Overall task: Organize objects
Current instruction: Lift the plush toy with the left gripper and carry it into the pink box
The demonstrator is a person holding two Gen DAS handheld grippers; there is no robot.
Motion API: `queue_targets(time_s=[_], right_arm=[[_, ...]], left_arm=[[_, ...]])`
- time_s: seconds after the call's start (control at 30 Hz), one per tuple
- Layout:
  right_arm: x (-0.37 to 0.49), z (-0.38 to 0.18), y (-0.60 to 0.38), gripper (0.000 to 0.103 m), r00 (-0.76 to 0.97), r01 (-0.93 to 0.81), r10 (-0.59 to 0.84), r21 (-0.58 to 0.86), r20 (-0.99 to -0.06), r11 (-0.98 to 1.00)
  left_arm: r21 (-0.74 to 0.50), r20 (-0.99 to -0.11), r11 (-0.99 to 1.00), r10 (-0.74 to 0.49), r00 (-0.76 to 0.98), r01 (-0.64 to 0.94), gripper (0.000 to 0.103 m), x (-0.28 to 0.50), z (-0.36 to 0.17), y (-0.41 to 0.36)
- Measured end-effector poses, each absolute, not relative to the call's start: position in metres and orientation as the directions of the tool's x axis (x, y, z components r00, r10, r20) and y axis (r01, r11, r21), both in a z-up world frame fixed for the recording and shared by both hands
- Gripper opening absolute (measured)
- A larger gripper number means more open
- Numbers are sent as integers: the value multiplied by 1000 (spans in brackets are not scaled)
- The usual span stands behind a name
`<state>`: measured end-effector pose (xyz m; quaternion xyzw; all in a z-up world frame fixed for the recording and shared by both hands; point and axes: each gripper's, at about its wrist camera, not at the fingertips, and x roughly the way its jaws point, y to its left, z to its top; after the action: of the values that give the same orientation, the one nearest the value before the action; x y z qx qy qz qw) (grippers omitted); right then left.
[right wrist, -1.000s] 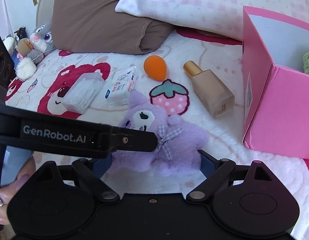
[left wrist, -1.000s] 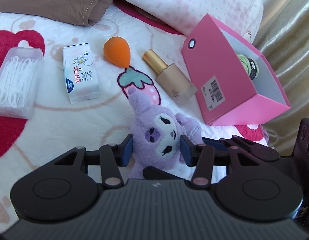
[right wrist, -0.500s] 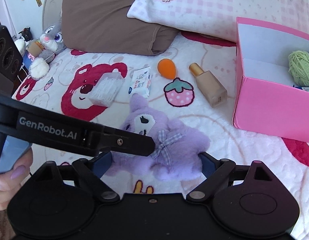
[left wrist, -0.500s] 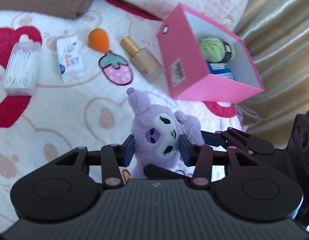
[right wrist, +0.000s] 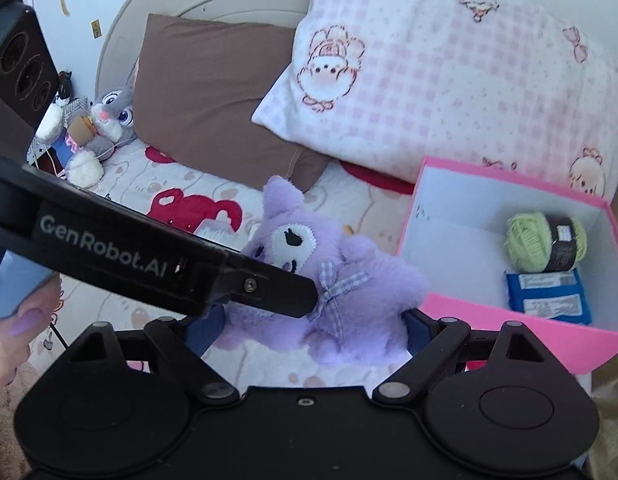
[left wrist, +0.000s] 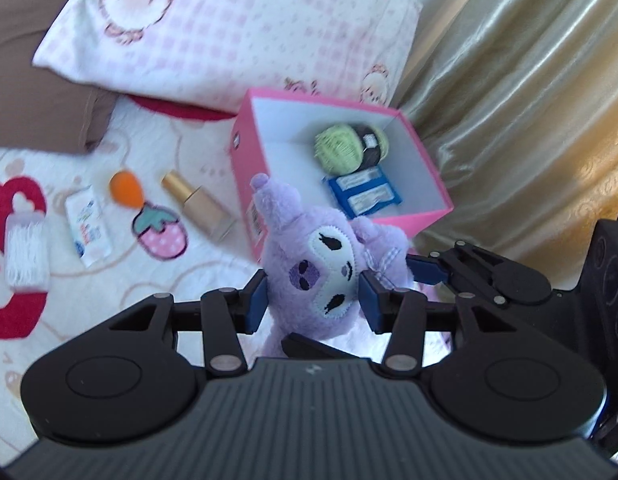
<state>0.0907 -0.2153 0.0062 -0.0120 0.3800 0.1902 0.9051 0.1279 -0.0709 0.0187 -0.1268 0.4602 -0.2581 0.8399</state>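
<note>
Now: bed (left wrist: 121, 280) with bottle (left wrist: 199, 204), sponge (left wrist: 125, 186) and packet (left wrist: 89, 226) left lying, box (left wrist: 245, 184) open, plush (left wrist: 317, 276) lifted off the bed to the box's near edge, clenched by left gripper (left wrist: 311, 300) at head and right gripper (right wrist: 313, 328) at body, drop-in judged next.

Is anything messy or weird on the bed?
Nothing looks spilled or broken. The gold-capped bottle lies on its side, and both claws, left and right, grip the purple plush at once, beside the pink box.
</note>
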Motion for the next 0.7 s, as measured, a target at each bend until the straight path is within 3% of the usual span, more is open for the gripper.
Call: queue_targets(time_s=[0.3, 0.7], right_arm=[[140, 20, -276, 92, 681, -287, 260, 76, -685, 955], [231, -43, -336, 93, 596, -321, 286, 104, -751, 941]], left_arm=[[-450, -697, 826, -562, 445, 338, 46, 181, 22, -137], [-456, -769, 864, -503, 393, 214, 46, 273, -47, -193]])
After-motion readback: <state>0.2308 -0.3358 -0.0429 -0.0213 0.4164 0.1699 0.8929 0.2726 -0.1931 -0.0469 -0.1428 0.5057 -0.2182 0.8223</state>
